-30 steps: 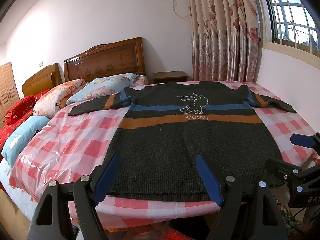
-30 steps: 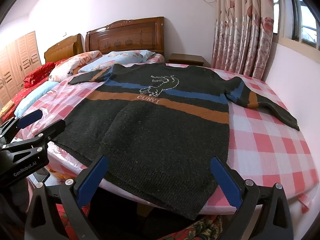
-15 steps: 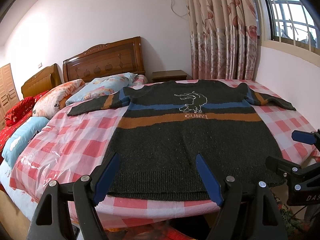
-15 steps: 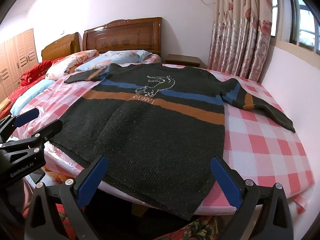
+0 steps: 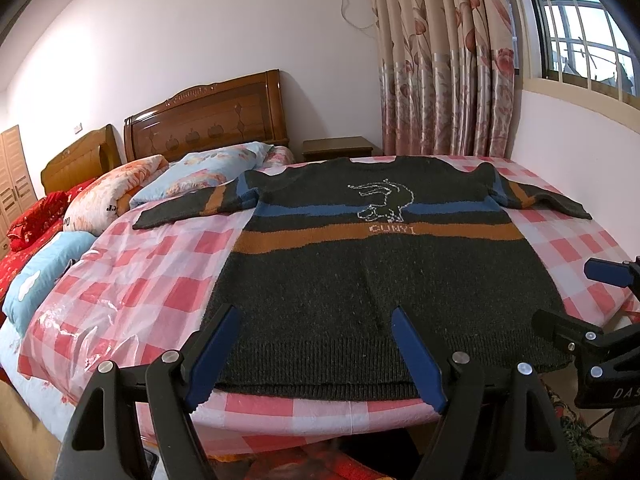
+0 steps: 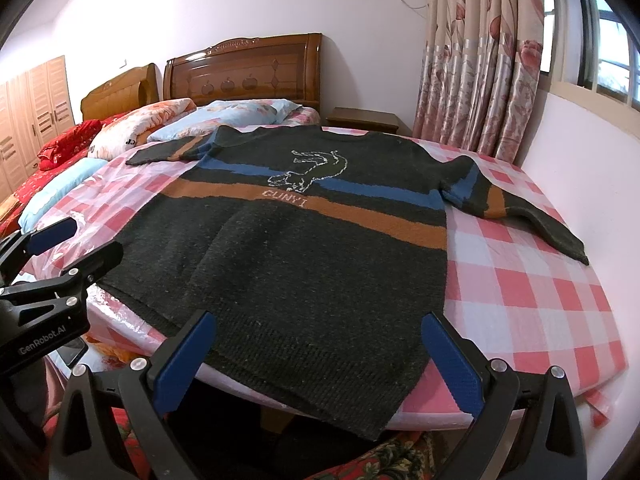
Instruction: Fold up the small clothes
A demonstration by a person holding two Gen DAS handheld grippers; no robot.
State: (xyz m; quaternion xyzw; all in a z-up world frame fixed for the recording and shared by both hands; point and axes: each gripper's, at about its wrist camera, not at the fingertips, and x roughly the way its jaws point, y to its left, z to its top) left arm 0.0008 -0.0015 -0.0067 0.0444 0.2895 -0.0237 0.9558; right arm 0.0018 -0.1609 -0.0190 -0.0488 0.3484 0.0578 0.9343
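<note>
Nothing moved since before, one sweater point(image 5: 384, 280) flat, two hand-held grippers, left point(image 5: 316, 356) and right point(image 6: 320, 360), both spread empty

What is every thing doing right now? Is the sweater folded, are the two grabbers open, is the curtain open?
Sweater: flat, unfolded, front up, both sleeves spread out.
Left gripper: open, empty, above the hem.
Right gripper: open, empty, above the hem.
Checked cover: spread over the table under the sweater.
Curtain: pulled to one side.
Window: uncovered; open or shut, cannot tell.
Pillows: lying by the headboard.
</note>
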